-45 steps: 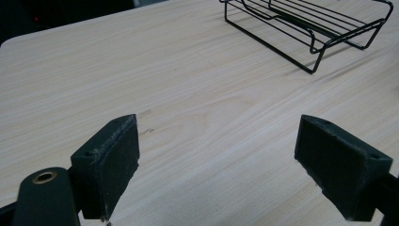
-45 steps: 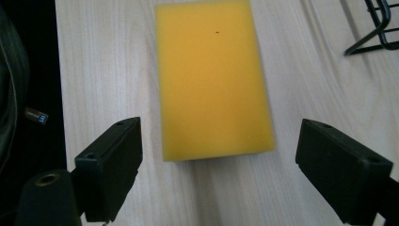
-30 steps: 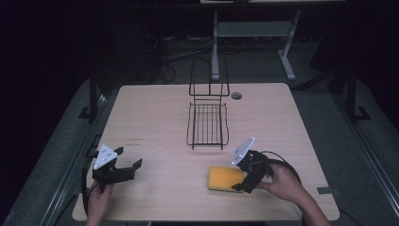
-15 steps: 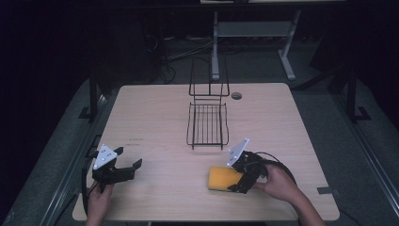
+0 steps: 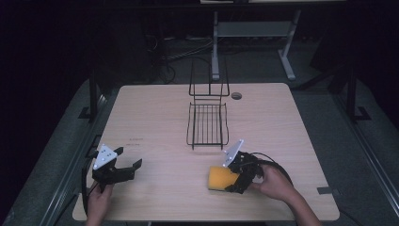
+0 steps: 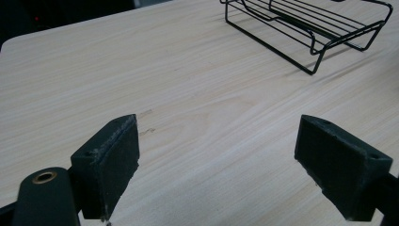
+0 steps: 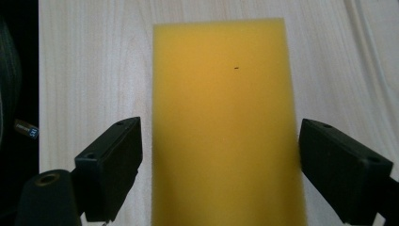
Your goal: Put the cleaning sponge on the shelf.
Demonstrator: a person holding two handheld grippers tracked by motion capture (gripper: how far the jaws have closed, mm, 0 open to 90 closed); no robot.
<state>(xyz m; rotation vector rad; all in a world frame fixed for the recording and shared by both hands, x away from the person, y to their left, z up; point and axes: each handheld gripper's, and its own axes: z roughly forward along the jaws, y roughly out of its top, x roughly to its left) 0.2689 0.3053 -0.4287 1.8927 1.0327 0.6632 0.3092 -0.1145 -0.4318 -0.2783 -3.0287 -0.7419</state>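
Right gripper view: right gripper [image 7: 220,160] spread wide astride yellow sponge [image 7: 226,122]; closing off-centre could squash it askew; left gripper [image 6: 221,160] gapes empty

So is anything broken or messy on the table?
Nothing stands out. The yellow sponge lies flat on the table between the open jaws of the right gripper, with just one tiny dark speck on it. The wire rack sits upright in the middle, and the left gripper is open over bare wood.
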